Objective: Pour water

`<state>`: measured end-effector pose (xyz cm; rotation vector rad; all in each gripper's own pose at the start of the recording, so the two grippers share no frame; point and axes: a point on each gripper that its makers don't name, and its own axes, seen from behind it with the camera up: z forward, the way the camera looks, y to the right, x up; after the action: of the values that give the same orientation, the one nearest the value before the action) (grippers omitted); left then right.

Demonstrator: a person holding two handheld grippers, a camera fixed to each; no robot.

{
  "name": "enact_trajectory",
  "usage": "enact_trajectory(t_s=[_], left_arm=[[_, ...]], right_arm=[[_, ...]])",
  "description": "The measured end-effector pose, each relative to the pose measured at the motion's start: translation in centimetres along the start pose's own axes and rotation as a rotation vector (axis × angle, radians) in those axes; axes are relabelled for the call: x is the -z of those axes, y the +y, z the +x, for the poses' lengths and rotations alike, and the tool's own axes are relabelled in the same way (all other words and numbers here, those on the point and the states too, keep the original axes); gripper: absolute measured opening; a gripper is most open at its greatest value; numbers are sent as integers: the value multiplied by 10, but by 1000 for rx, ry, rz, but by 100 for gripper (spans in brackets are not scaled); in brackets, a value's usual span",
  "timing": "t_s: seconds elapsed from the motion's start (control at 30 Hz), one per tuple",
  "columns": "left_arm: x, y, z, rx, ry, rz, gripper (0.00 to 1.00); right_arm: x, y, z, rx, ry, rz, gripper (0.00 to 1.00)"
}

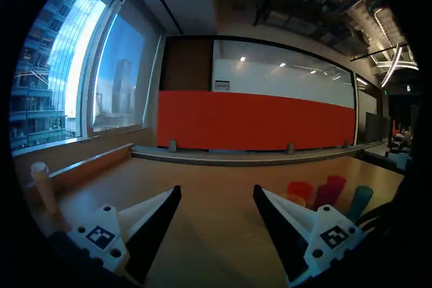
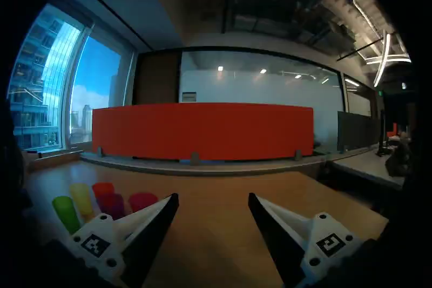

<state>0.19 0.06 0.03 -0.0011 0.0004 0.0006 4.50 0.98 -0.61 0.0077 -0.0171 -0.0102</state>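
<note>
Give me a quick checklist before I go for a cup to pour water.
1. Left gripper open and empty: ok.
2. Right gripper open and empty: ok.
3. Coloured cups upright, grouped on the table: ok.
4. Cups lined up between the fingers: not ok; they sit toward the left edge of the right gripper view and toward the right edge of the left gripper view.
5. Which cup holds water: cannot tell.

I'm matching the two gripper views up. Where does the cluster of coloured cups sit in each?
Left gripper view: cluster of coloured cups lower right, on the table.
Right gripper view: lower left, on the table.
Shared landmark: the red partition behind the table.
</note>
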Motion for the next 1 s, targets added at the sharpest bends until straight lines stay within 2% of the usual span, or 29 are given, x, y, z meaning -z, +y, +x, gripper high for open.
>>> enact_trajectory(t_s=[0.4, 0.7, 0.8, 1.0], left_arm=[[-10, 23, 82, -15, 9, -76, 100], [-19, 30, 135, -37, -4, -111, 100], [-21, 36, 145, -45, -6, -132, 100], [-21, 52, 149, -42, -26, -201, 100]], right_arm=[[-13, 16, 80, -11, -27, 6, 100], [-19, 13, 138, 11, 0, 31, 100], [-20, 9, 146, 4, -7, 49, 100], [-21, -5, 146, -15, -31, 117, 100]])
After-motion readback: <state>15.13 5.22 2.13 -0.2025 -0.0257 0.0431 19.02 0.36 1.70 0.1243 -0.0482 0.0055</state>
